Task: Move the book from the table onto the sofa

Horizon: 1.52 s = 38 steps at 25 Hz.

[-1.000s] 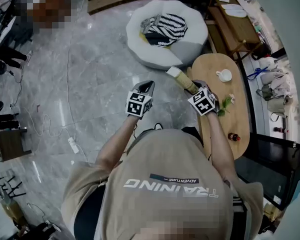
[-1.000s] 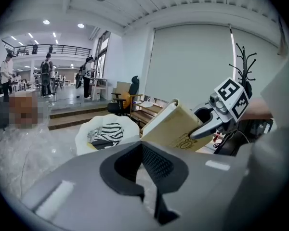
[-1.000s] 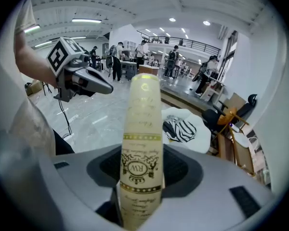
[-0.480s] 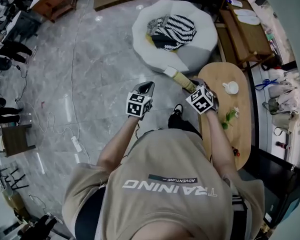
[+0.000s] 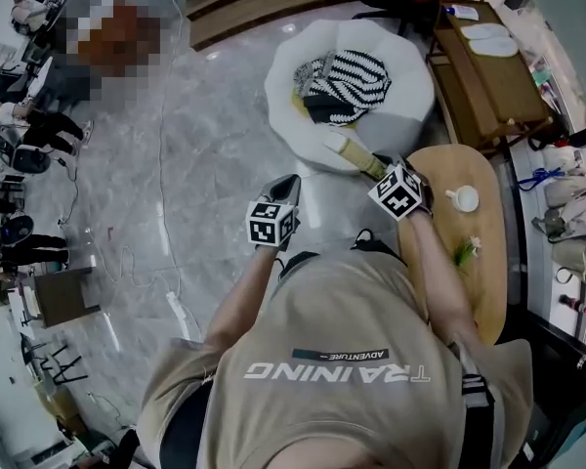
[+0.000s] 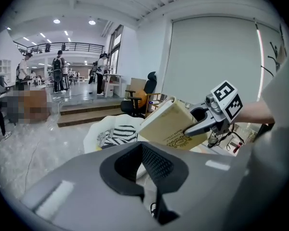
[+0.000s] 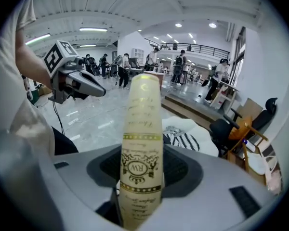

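- The book [image 5: 355,154], cream with gilt print on its spine, was off the counter and in the air, spine toward the right gripper view's camera.
- The right hand-held gripper [image 5: 383,173] pinched the book's near end, one jaw on each cover, so the jaws stood wide.
- In the head view the book pointed to 10 o'clock from that hand-held gripper, and its far end showed against the near rim of the sofa [image 5: 291,104].
- The sofa, white and round, lay at 12 o'clock from the book, with a striped cushion [image 5: 350,70] in its hollow.
- The left hand-held gripper [image 5: 287,178] was at 8 o'clock from the book, apart from it, over grey marble floor [image 5: 195,164]; its jaws were pressed together with nothing between them.
- The wooden oval counter [image 5: 490,262] lay at 4 o'clock from the book.
- It carried a white cup [image 5: 463,199] and a green sprig [image 5: 466,251].
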{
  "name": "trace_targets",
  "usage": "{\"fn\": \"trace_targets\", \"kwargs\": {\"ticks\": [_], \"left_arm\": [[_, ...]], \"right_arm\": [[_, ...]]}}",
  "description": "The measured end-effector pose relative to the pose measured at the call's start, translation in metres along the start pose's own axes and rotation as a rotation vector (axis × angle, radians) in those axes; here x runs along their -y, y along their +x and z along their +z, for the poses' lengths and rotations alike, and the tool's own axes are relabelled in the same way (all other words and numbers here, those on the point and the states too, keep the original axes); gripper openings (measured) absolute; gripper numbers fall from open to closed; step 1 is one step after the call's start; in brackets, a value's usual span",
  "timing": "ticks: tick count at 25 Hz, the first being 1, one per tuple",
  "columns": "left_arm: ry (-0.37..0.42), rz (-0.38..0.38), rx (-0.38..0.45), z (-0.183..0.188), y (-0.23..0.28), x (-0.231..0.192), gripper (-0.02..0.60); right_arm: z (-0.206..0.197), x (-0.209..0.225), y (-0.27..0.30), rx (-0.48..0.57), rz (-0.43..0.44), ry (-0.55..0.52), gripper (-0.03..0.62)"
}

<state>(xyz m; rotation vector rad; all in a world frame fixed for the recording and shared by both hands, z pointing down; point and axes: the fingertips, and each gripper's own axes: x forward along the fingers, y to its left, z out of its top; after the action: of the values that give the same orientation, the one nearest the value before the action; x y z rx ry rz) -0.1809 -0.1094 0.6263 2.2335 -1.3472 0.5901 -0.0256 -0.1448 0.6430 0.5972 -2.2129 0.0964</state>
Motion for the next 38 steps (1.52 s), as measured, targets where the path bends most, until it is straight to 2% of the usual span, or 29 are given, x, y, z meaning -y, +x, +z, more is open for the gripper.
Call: {"fn": "trace_targets", "kwargs": {"ticks": [5, 11, 19, 26, 30, 36, 38], "left_arm": [[-0.066, -0.003, 0.011, 0.013, 0.033, 0.001, -0.011], [-0.055, -0.026, 0.019, 0.044, 0.062, -0.023, -0.009], [-0.050, -0.117, 0.011, 0.081, 0.134, -0.092, -0.009], [0.028, -0.168, -0.003, 0.129, 0.183, -0.163, -0.009], [0.002, -0.209, -0.033, 0.138, 0.210, -0.194, -0.009], [-0.009, -0.265, -0.024, 0.155, 0.235, -0.195, -0.009], [-0.044, -0.273, -0.018, 0.161, 0.242, -0.195, -0.009]], "right_arm": [[-0.006, 0.028, 0.016, -0.030, 0.013, -0.021, 0.212], [0.005, 0.060, 0.039, -0.055, 0.017, 0.013, 0.212], [0.015, 0.109, 0.093, -0.146, -0.005, 0.111, 0.212], [0.040, 0.154, 0.125, -0.231, -0.066, 0.184, 0.212], [0.061, 0.173, 0.149, -0.244, -0.093, 0.212, 0.212], [0.062, 0.190, 0.160, -0.300, -0.085, 0.205, 0.212], [0.061, 0.197, 0.163, -0.304, -0.082, 0.194, 0.212]]}}
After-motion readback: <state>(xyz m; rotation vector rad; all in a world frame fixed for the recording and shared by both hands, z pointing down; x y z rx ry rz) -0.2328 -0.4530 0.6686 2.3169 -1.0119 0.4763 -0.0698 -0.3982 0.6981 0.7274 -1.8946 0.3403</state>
